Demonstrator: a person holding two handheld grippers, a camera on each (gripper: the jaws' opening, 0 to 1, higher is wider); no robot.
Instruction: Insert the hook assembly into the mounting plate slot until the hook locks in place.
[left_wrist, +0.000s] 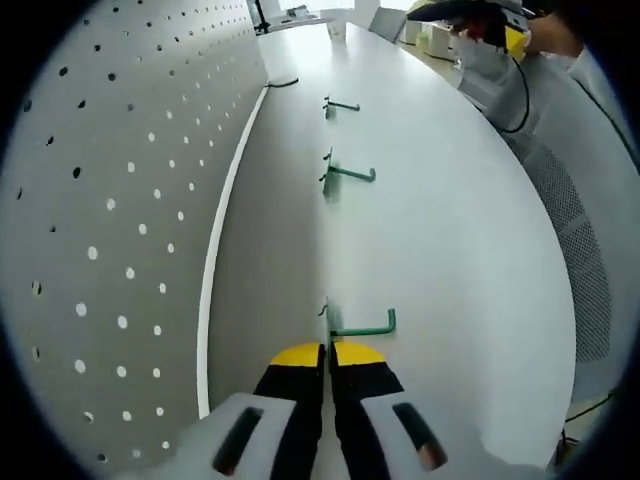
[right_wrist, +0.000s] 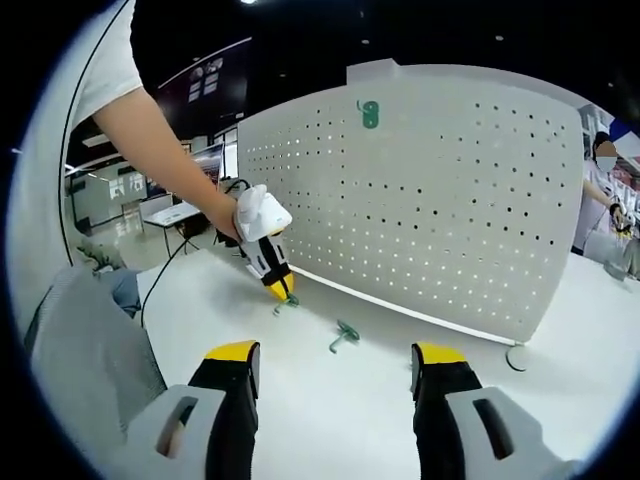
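The left tool (left_wrist: 328, 352) has its yellow-tipped jaws pressed together at the nearest green hook (left_wrist: 362, 326), and whether they pinch the hook's upright end or merely touch it cannot be made out. This hook is a thin green wire piece with a bent tip, lying on the white surface (left_wrist: 450, 260) just beside the pegboard (left_wrist: 120, 200), a pale metal panel drilled with regular rows of small round holes. Two more green hooks lie further along the pegboard's base: a middle hook (left_wrist: 347, 173) and a far hook (left_wrist: 340, 105), small and hard to read.

In the right gripper view, the right tool (right_wrist: 335, 355) hangs released, its jaws wide apart above the surface. A hook (right_wrist: 345, 335) lies near the pegboard's foot, and a green piece (right_wrist: 369, 114) hangs high on the panel. A curved grey mesh panel (left_wrist: 570, 230) is cut off at the edge.
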